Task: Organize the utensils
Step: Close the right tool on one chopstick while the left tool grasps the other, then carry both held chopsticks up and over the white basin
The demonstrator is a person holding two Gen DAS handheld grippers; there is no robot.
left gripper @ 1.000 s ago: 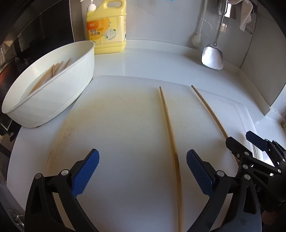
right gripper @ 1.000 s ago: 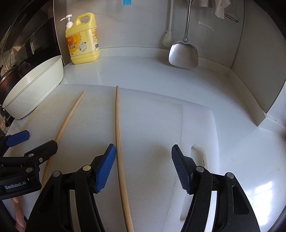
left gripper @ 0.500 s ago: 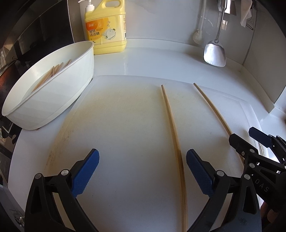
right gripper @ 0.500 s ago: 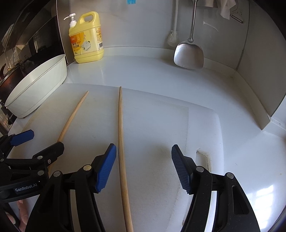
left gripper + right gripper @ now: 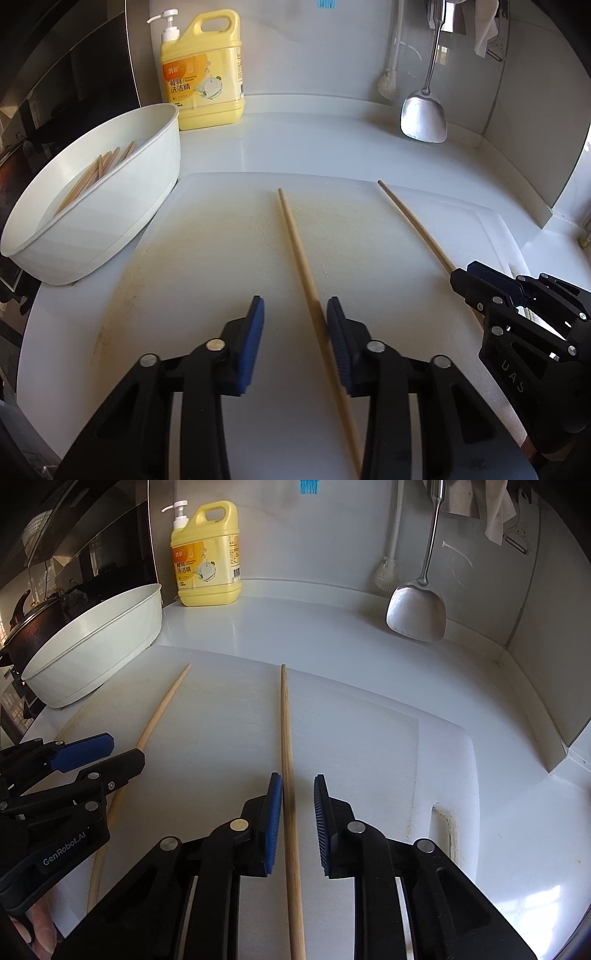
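Two wooden chopsticks lie apart on a white cutting board (image 5: 221, 240). The left chopstick (image 5: 295, 243) runs between the fingers of my left gripper (image 5: 294, 314), touching the right pad; the jaws are half closed with a gap on the left. It also shows in the right wrist view (image 5: 162, 709). The right chopstick (image 5: 285, 720) lies between the fingers of my right gripper (image 5: 297, 794), close to the left pad, jaws narrowed but not clamped. It also shows in the left wrist view (image 5: 413, 221). A white oval tub (image 5: 92, 206) at left holds several chopsticks.
A yellow detergent bottle (image 5: 203, 74) stands at the back by the wall. A metal spatula (image 5: 423, 118) and a white brush hang on the back wall. A dark stove and pot (image 5: 26, 635) are at far left. The counter's raised edge runs along the right.
Both grippers have narrowed from wide open around their chopsticks. Both have shifted so each chopstick lies between its fingers. The chopsticks have not moved.
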